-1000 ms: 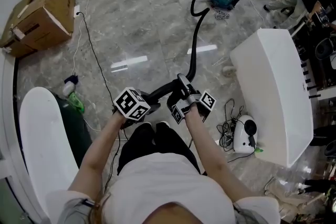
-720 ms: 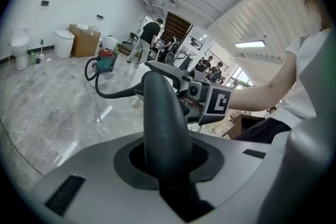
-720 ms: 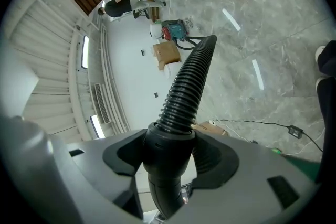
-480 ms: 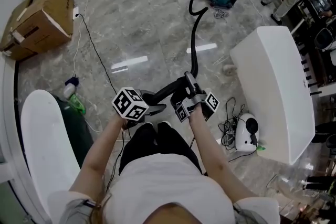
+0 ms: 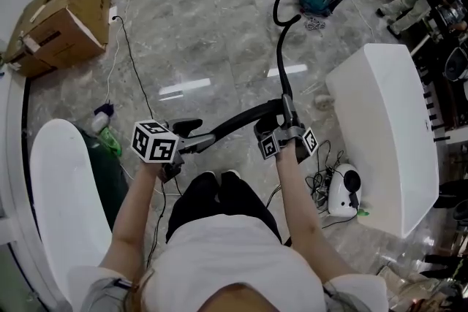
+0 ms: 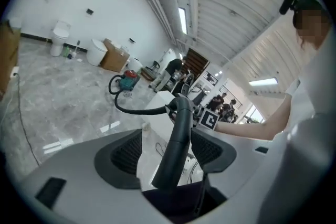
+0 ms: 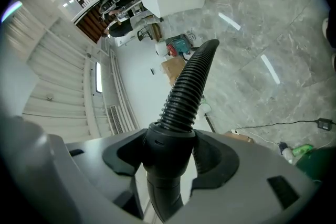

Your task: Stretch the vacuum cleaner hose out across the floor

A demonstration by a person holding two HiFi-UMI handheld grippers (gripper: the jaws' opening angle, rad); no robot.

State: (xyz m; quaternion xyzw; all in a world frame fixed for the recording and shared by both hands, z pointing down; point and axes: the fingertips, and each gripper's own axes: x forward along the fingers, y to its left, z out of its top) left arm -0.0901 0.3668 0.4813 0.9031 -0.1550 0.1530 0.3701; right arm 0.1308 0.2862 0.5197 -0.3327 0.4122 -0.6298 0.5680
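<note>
Left gripper (image 6: 167, 150) has just been opening its fingers (image 6: 122, 153). The black tube (image 6: 178, 128) runs up between them with a clear gap on the left. Past it, the ribbed hose (image 6: 137, 109) curves over the marble floor (image 6: 47, 102) to the red-and-teal vacuum cleaner (image 6: 127, 81). A marker cube (image 6: 210, 120) sits near the tube's far end.

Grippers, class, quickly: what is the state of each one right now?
Left gripper: open, jaws just been opening, smooth black rigid vacuum tube unclamped between them.
Right gripper: shut on the end of the ribbed black vacuum hose.
</note>
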